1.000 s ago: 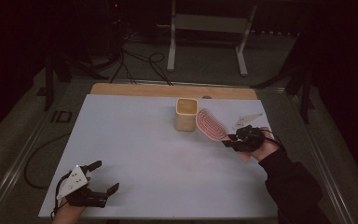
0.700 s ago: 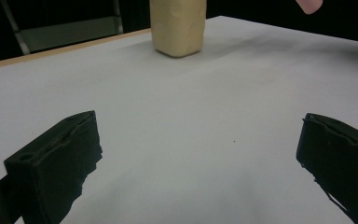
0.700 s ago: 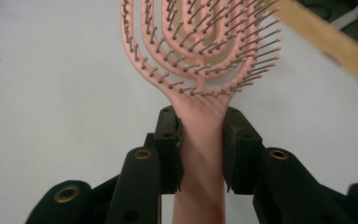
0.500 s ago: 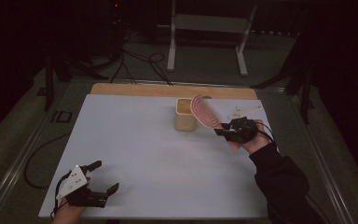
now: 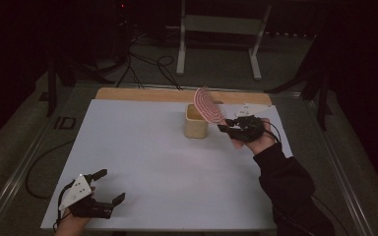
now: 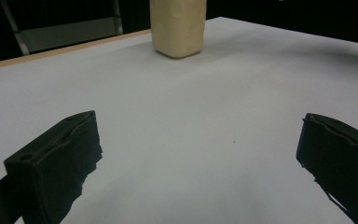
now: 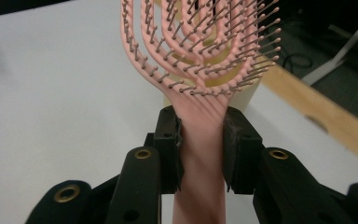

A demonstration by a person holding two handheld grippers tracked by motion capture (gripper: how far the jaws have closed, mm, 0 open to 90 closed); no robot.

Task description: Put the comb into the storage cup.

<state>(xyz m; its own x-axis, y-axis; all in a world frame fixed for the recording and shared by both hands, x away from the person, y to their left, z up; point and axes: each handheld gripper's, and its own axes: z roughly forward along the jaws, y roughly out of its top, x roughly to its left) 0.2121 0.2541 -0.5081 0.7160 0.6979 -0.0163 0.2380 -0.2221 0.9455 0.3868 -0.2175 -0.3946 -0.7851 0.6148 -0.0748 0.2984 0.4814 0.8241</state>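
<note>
Right gripper view: pinching pink hairbrush [image 7: 200, 60] by stiff handle, light vented head likely flexing, near table's [image 5: 142, 157] far edge.

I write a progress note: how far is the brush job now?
Done: the right gripper has clamped the pink hairbrush by its handle and holds it in the air. In hand: the brush head is beside the beige container. Left: setting it inside. The left gripper rests open.

Dark room; white table [image 5: 142, 162], metal stand [image 5: 219, 37], perhaps cables [image 5: 147, 61] on floor.
</note>
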